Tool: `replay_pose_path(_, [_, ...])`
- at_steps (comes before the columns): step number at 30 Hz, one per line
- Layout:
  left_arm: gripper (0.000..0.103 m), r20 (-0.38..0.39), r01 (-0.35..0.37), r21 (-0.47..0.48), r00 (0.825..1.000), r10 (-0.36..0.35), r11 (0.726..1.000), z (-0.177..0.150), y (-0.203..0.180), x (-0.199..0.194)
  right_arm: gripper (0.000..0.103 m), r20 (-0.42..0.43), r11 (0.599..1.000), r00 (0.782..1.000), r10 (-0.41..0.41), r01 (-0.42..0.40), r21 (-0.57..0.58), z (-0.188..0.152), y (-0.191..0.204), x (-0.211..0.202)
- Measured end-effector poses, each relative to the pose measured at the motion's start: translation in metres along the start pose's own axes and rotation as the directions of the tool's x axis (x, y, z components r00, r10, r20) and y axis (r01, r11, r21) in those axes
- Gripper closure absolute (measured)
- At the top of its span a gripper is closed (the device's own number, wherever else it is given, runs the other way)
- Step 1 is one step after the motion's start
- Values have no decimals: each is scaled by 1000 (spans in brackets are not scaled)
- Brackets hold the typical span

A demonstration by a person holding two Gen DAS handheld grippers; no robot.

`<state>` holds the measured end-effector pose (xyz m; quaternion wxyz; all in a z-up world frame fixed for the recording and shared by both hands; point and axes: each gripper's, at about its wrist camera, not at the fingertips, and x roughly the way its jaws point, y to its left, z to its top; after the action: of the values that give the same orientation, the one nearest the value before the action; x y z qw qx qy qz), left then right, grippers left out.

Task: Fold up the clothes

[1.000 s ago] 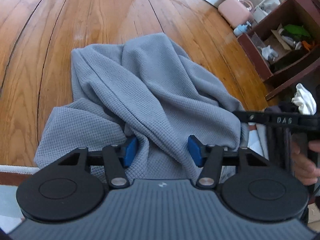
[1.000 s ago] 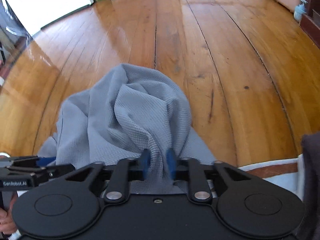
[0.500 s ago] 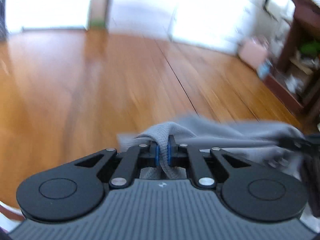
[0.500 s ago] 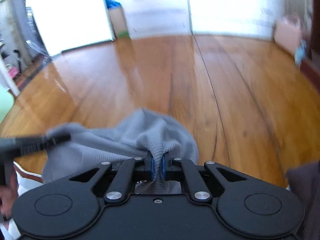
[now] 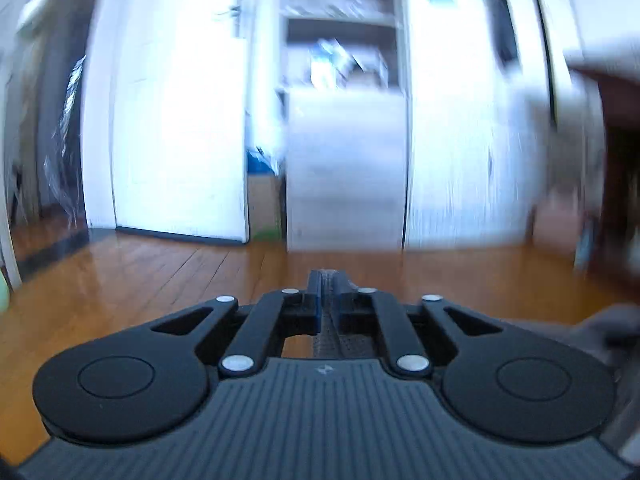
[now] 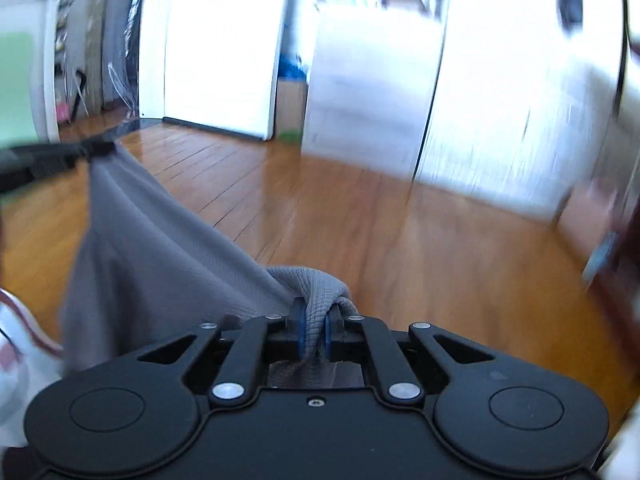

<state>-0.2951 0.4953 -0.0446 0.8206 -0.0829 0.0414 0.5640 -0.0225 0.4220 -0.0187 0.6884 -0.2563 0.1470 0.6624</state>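
Observation:
A grey waffle-knit garment (image 6: pixel 160 248) hangs stretched between the two grippers, above the wooden floor. My right gripper (image 6: pixel 314 334) pinches a bunched fold of it between its blue pads; the jaws are opening slightly, with the cloth still pressed between them. In the left wrist view, a thin strip of the grey garment (image 5: pixel 329 320) sits between the pads of my left gripper (image 5: pixel 328 304); these jaws are also easing open while gripping it. In the right wrist view the left gripper (image 6: pixel 92 150) shows at far left, holding the garment's other end. Both views are blurred.
Wooden floor (image 6: pixel 360 216) spreads below. A white door (image 5: pixel 176 120) and open shelves (image 5: pixel 344 52) stand at the far wall. A dark wooden cabinet (image 5: pixel 616 160) is on the right. A white cloth with a reddish stripe (image 6: pixel 16 340) lies at lower left.
Both grippers closed on the grey garment, which lay heaped on the floor, and lifted it. Both views swung up from the floor to the far wall, and the garment now hangs between them.

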Motion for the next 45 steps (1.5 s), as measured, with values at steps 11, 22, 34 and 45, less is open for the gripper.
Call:
replay_pose_path(11, [36,-613,-112,-206,789,-39,972,-83,70,63,55,-366,960,925,-103,188,206,-110,-41,57])
replay_pose_path(22, [22,-770,156,-208,582,-260,965,-128,-4,40,52,-346,881,889,301,-120,458,-153,-35,16])
replay_pose_path(34, [19,-858,146,-127,480,-183,981,-169,-28,75,35,-388,845,810,440,-227,485,-170,17,39])
replay_pose_path(45, [95,-533,7,42,846,17,999,-97,12,29,100,-186,985,981,-47,76,154,-79,4,13])
